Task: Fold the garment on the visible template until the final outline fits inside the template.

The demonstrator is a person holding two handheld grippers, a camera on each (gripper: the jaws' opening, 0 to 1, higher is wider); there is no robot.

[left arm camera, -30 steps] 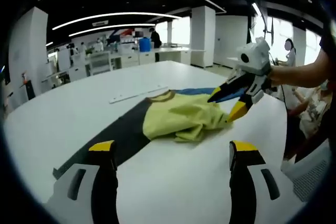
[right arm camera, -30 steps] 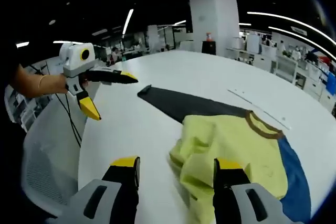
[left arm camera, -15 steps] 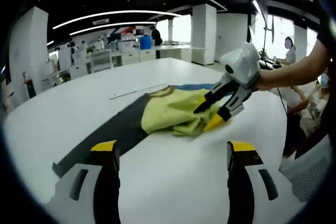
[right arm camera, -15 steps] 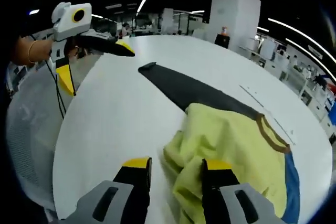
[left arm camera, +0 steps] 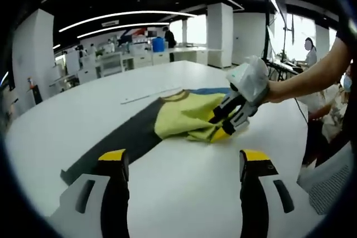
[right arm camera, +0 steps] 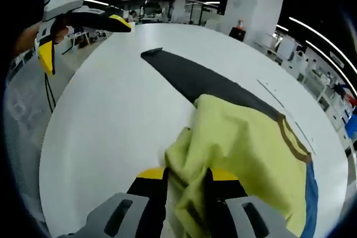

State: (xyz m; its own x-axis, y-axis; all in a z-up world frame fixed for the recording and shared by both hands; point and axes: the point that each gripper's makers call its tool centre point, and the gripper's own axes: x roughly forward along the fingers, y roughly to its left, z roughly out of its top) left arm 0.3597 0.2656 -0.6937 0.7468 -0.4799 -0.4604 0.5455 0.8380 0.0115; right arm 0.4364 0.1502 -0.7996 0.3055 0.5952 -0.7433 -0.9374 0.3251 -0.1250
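A yellow garment (left arm camera: 181, 116) with a brown collar (right arm camera: 290, 136) and a blue part (right arm camera: 310, 193) lies bunched on the white table. It covers one end of a long dark template strip (left arm camera: 120, 140). My right gripper (right arm camera: 187, 178) has its jaws nearly together, shut on a fold of the garment's (right arm camera: 245, 137) near edge. In the left gripper view the right gripper (left arm camera: 228, 122) shows at the garment's right edge, held by a hand. My left gripper (left arm camera: 183, 160) is open above bare table, short of the template (right arm camera: 184, 73). It also shows as the left gripper (right arm camera: 81, 38), raised and open.
A thin pale strip (left arm camera: 149, 95) lies on the table beyond the garment. The round table edge (right arm camera: 53, 137) curves close by. A mesh chair (left arm camera: 334, 189) and a person's arm (left arm camera: 312, 79) are at the right. Office desks stand far behind.
My right gripper has come down onto the garment's near edge and closed on a fold of the yellow cloth. The left gripper stays open and hovering.
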